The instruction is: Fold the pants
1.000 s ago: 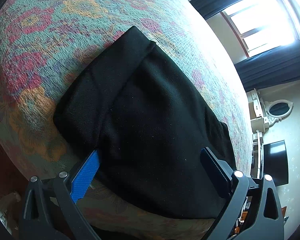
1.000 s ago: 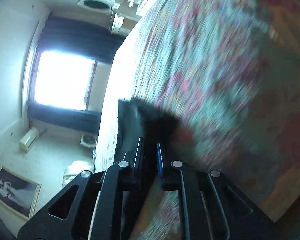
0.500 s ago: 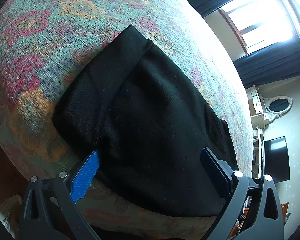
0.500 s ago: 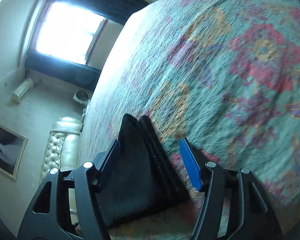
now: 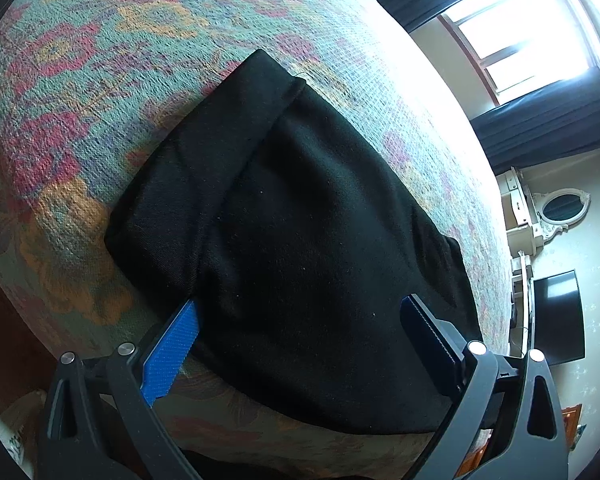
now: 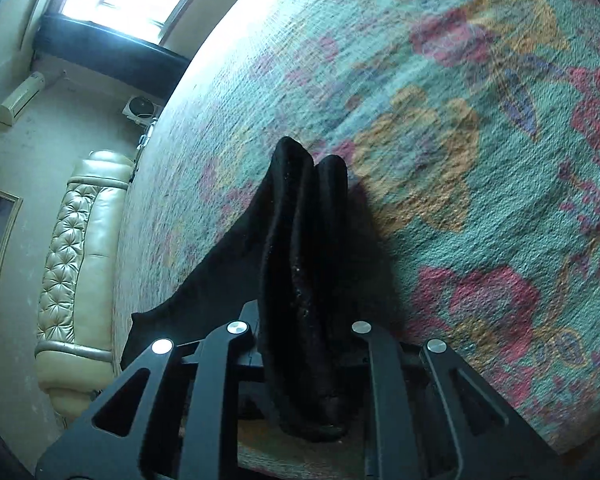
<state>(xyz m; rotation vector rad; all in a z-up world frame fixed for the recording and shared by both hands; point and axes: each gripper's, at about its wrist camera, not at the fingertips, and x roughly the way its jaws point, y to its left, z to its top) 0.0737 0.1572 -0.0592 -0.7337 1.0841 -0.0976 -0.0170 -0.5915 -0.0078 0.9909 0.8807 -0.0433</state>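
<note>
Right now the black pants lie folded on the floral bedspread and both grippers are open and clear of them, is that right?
Not quite: the right gripper is shut on the pants, as the right wrist view shows. The left gripper is open over the bedspread.

R claw [image 6: 300, 360] now clamped on pants [image 6: 300, 280] edge.

The folded pants [image 5: 300, 240] lie on the bed [image 5: 100, 80] near its edge, the left claw [image 5: 300, 340] just before them with a finger at either side, the right claw [image 6: 304, 360] around a bunched edge.
</note>
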